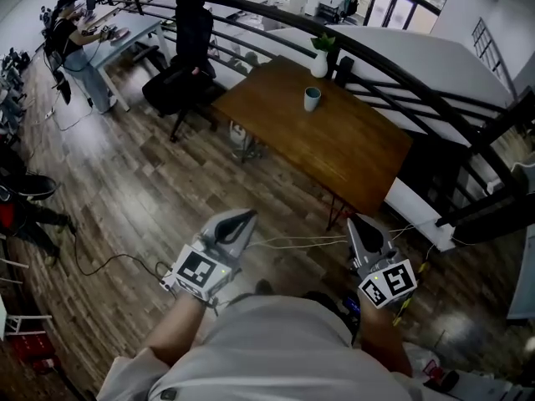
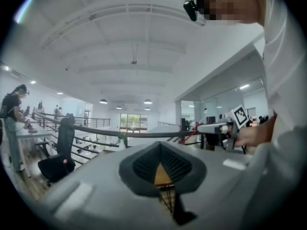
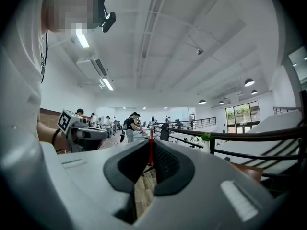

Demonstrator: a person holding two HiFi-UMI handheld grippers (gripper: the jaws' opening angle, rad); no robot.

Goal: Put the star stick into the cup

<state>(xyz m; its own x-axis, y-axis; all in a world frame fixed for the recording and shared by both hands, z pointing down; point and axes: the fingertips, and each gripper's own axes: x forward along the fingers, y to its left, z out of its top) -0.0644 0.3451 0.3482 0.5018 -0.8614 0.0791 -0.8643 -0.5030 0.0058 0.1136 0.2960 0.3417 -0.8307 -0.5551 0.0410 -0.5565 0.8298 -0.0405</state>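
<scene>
Well apart from the wooden table (image 1: 351, 149), the person holds both grippers close to the body: the left gripper (image 1: 241, 220) has its jaws pressed together on nothing, the right gripper (image 1: 354, 224) has them closed on something thin. The cup (image 1: 312, 98) stands toward the table's far edge, so a long reach could topple it. That thin red strip, apparently the star stick (image 3: 150, 152), seems pinched near the jaw tips and could twist and miss the mouth.

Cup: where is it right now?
Head view, upper middle: the cup stands toward the far end of the wooden table, just in front of the white vase that holds a plant.
</scene>
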